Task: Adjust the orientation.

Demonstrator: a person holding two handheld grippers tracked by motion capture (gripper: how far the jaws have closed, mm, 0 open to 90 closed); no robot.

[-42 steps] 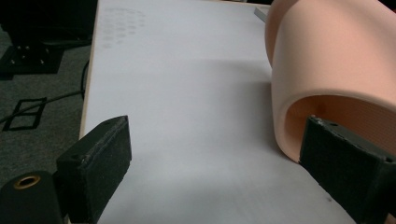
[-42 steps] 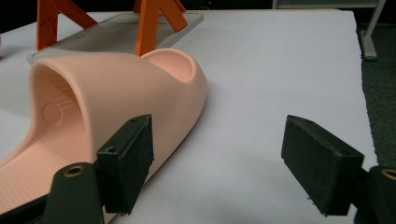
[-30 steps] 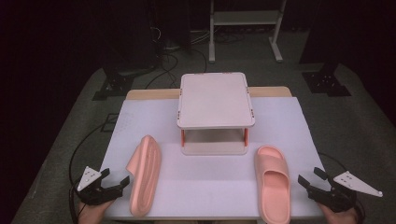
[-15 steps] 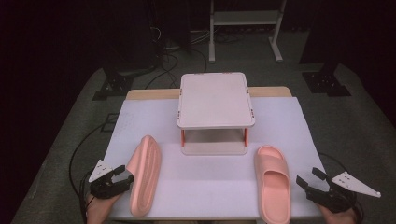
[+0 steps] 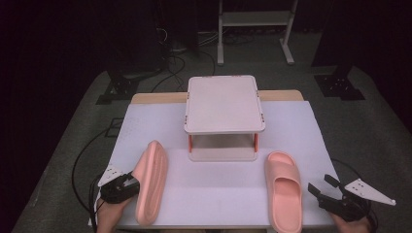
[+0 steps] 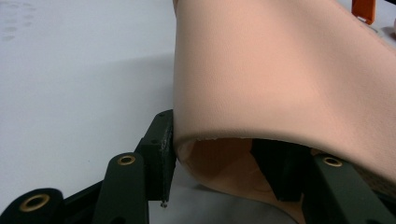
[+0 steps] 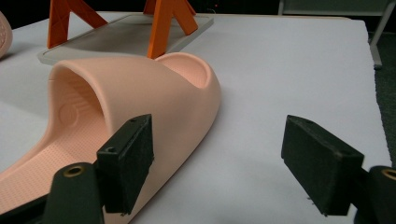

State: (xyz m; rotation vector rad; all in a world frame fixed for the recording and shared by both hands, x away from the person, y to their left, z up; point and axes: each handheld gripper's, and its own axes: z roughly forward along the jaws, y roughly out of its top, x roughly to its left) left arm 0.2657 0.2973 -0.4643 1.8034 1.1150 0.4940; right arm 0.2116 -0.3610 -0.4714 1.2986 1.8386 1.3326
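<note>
High view: a bench (image 5: pixel 311 126) under a white cover carries a small two-level rack (image 5: pixel 224 104) with a pale top tray, a pale base tray and orange legs; both trays are bare. Left of the rack, a pink slipper (image 5: pixel 151 179) lies tipped on its side. Right of the rack, a second pink slipper (image 5: pixel 283 194) lies sole down, toe toward the rack.

The left claw (image 5: pixel 130 184) sits at the near left edge of the bench against the tipped slipper. In the left gripper view its jaws are narrowed around the edge of the slipper's strap (image 6: pixel 280 84): one pad (image 6: pixel 161 154) touches the outer face, the other stands inside the opening. Whether the inner pad presses the strap cannot be told, since the strap edge hides it in part.

The right claw (image 5: pixel 326 188) rests at the near right corner, just beside the flat slipper and apart from it. In the right gripper view its jaws stand wide with bare white cover between them; the slipper (image 7: pixel 140 107) lies past the left jaw, and the rack's base tray (image 7: pixel 126 35) and orange legs stand behind it.

Cables (image 5: pixel 82 160) trail off the bench's left side to the dark floor. The near ends of both slippers are cut off by the lower frame edge.
</note>
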